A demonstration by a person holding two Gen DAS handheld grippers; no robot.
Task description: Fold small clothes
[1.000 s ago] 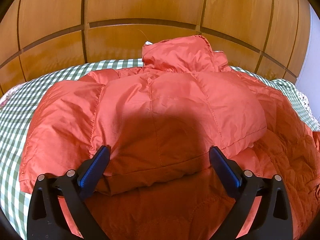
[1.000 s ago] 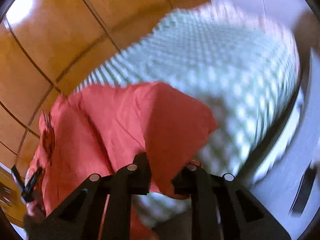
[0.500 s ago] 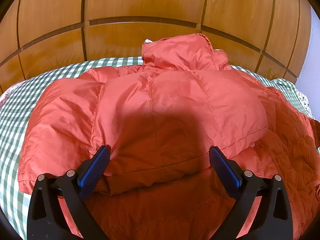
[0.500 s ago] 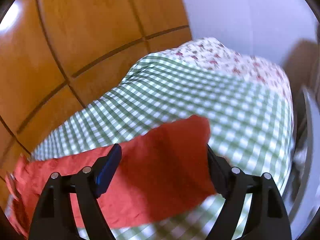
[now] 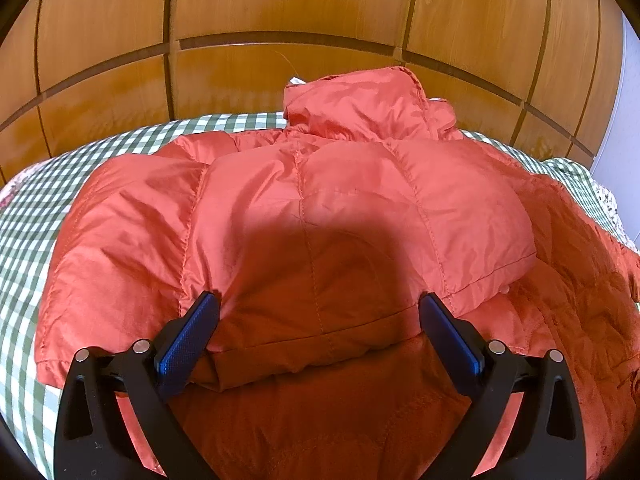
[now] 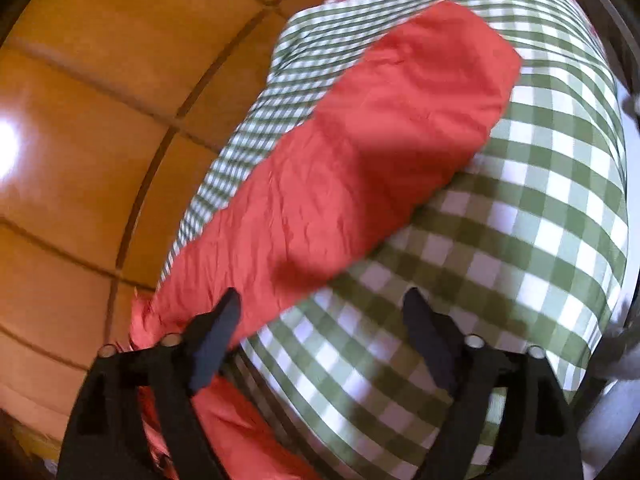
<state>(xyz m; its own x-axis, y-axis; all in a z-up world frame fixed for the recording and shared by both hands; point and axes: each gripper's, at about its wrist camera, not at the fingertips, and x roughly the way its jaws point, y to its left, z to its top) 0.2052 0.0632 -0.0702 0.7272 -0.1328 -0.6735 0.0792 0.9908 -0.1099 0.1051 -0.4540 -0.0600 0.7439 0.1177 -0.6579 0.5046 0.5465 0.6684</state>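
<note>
Directly before us, the left claw [image 5: 320, 320] points level and straight ahead over the near hem of one orange puffer jacket [image 5: 320, 208], its two blue-padded fingers [image 5: 188, 340] spread wide with nothing between them. We see the jacket lying flat on the green-and-white checked bed cover [image 5: 32, 232], hood [image 5: 360, 104] at the far end against the wooden panelled wall [image 5: 280, 4]. On the left, one sleeve is folded in over the body; on the right, the quilted lining of the opened front panel [image 5: 580, 260] lies exposed. A strip of floral fabric [image 5: 610, 204] shows at the far right edge of the bed.

Moving to the right wrist view, the right claw [image 6: 324, 328] is tilted, so the bed runs diagonally across the frame. Its two dark fingers [image 6: 216, 340] stand well apart and grip nothing. We count one sleeve [image 6: 360, 152] stretched out diagonally on the checked cover, from just beside the left finger up to the far right, where its cuff end lies flat. The left finger sits at the sleeve's near edge; whether it touches the cloth we cannot tell, as this view is blurred. The right finger hangs over bare check.
</note>
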